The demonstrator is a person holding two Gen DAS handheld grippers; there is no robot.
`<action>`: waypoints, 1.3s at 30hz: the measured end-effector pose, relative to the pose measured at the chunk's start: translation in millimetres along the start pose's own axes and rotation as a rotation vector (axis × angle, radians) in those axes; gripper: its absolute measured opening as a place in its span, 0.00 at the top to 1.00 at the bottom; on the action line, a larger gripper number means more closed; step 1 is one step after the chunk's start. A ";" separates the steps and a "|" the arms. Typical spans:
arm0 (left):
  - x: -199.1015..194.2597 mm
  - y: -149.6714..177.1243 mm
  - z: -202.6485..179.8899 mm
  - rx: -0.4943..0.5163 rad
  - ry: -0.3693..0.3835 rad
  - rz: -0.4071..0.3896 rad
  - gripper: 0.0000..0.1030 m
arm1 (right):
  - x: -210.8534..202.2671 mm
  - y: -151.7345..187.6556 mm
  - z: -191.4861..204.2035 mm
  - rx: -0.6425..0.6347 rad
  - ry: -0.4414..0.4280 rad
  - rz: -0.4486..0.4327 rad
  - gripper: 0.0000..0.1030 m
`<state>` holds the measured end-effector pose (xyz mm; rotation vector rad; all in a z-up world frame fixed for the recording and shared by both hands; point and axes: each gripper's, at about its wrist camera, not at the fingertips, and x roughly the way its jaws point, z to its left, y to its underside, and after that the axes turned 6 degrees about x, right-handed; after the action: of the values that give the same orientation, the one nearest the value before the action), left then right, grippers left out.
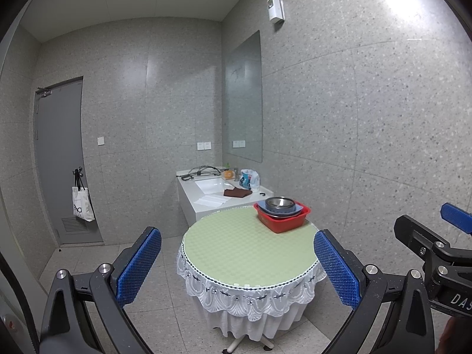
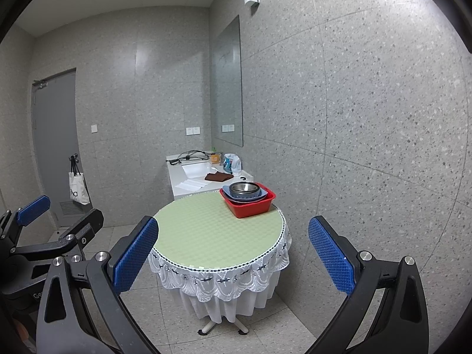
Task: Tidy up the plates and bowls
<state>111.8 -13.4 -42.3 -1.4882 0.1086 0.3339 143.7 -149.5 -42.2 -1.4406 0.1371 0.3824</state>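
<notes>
A red plastic basin (image 1: 283,221) (image 2: 250,203) stands at the far right edge of a round table (image 1: 236,253) (image 2: 206,233) with a pale green top. Inside it a blue plate or bowl (image 1: 290,211) (image 2: 253,196) holds a steel bowl (image 1: 280,203) (image 2: 244,188). My left gripper (image 1: 237,268) is open and empty, held well short of the table. My right gripper (image 2: 233,256) is open and empty too, beside the left one. The right gripper shows at the left wrist view's right edge (image 1: 436,236).
A white lace cloth (image 1: 250,298) hangs around the table. Behind it a white sink counter (image 1: 218,194) carries a brown cloth, cables and a plastic bag. A speckled wall (image 1: 368,132) runs close along the right. A grey door (image 1: 59,162) with a hanging tote bag is at left.
</notes>
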 end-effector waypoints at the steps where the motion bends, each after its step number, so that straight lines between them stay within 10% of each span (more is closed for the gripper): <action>1: 0.2 -0.1 -0.3 0.000 -0.001 0.001 0.01 | 0.4 -0.1 0.1 0.000 0.000 0.000 0.00; 39: 7.0 3.6 -1.5 -0.001 -0.020 0.009 0.01 | 9.7 2.9 -4.3 0.002 -0.022 0.019 0.00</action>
<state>117.7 -13.6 -47.8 -1.4857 0.0988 0.3566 152.4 -151.8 -48.6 -1.4340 0.1334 0.4139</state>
